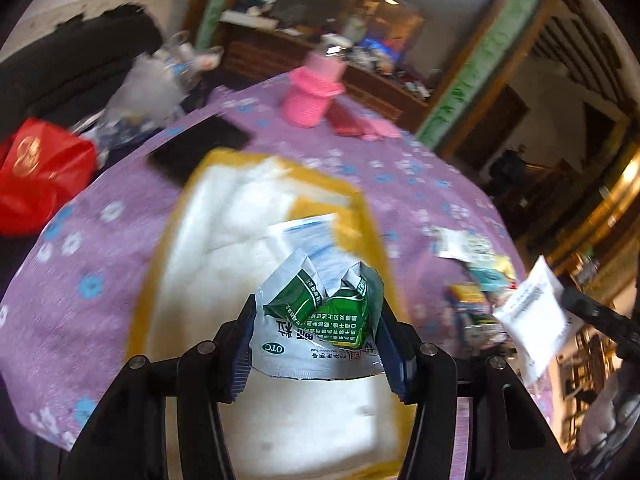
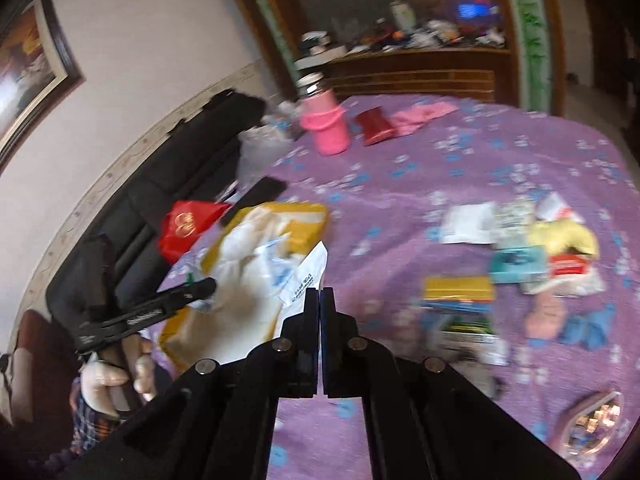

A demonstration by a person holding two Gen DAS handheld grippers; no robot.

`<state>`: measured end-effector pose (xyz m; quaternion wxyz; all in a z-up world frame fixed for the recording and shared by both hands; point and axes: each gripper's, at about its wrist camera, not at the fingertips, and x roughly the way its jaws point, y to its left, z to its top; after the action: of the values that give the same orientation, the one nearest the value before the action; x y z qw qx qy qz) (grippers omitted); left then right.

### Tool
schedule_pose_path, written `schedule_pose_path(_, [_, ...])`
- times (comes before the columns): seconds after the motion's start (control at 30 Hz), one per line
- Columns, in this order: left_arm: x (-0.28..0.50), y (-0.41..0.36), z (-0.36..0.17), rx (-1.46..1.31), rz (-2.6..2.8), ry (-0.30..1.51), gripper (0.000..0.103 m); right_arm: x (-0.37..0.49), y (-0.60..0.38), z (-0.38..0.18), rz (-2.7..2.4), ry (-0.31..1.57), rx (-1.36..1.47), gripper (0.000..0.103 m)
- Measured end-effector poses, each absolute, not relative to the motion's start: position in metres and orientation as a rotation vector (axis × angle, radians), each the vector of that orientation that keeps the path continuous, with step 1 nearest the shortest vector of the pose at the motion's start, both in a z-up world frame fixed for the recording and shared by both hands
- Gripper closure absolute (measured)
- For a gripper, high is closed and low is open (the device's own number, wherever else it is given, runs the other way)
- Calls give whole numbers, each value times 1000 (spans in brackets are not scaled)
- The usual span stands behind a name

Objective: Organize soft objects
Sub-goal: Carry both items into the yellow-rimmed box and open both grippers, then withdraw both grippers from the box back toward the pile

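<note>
where blur smears it, yellow tray (image 1: 362,216) edges dissolve

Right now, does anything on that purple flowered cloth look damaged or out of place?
Yes: the green-and-white foil sachet squeezed in the left gripper is badly crumpled, its top buckled inward. It hangs over the yellow-edged white pouch. The right gripper pinches a flat white packet.
</note>
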<state>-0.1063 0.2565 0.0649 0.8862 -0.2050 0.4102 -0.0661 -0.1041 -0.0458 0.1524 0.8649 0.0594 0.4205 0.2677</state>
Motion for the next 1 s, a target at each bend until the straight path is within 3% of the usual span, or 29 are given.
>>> schedule_pose_path(0.27, [-96, 278, 36, -398, -30, 910, 43, -82, 36, 115, 666, 994, 94, 102])
schedule_pose_path(0.33, [-96, 281, 31, -398, -22, 916, 39, -77, 55, 102, 680, 1027, 84, 102])
schedule_pose_path(0.63, [-120, 279, 49, -381, -46, 847, 29, -65, 89, 69, 654, 1088, 29, 98])
schedule_pose_path(0.7, [-126, 277, 54, -389, -52, 825, 27, -65, 88, 69, 651, 1080, 27, 84])
schedule_pose_path(0.77, [-132, 274, 60, -397, -64, 797, 26, -68, 83, 73, 641, 1056, 32, 59])
schedule_pose_path(0.9, [-141, 266, 73, -416, -105, 740, 26, -73, 58, 86, 632, 999, 98, 54])
schedule_pose_path(1.0, [-145, 253, 84, -394, -119, 699, 26, -78, 24, 100, 592, 946, 155, 39])
